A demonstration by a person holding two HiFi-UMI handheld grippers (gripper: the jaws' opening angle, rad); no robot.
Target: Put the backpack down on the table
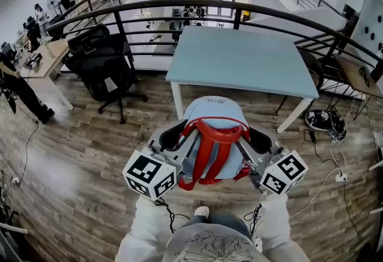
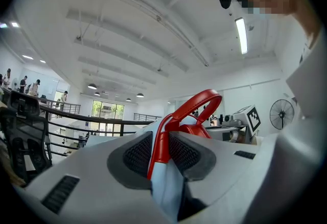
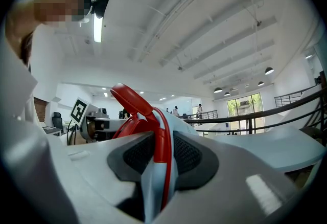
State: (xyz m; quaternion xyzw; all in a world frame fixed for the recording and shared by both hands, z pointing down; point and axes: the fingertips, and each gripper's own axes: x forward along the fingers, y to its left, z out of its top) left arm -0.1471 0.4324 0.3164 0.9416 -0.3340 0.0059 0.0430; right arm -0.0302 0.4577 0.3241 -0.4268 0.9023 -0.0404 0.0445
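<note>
backpack [image 1: 212, 112] aloft, short of table [image 1: 239, 60] | long axis runs from person toward table, red straps [image 1: 206, 156] up | left gripper [image 2: 162, 154], right gripper [image 3: 162, 159] each clenched on backpack's strap edge: pinch visible in gripper views only | table gap: head view only

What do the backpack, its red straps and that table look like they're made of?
The backpack looks like soft, matte pale blue fabric, probably nylon or polyester: it bulges and folds. The red straps are smoother with a slight sheen, perhaps coated webbing or plastic. The table has a flat, matte pale blue top, likely laminate, on white legs, possibly painted metal.
</note>
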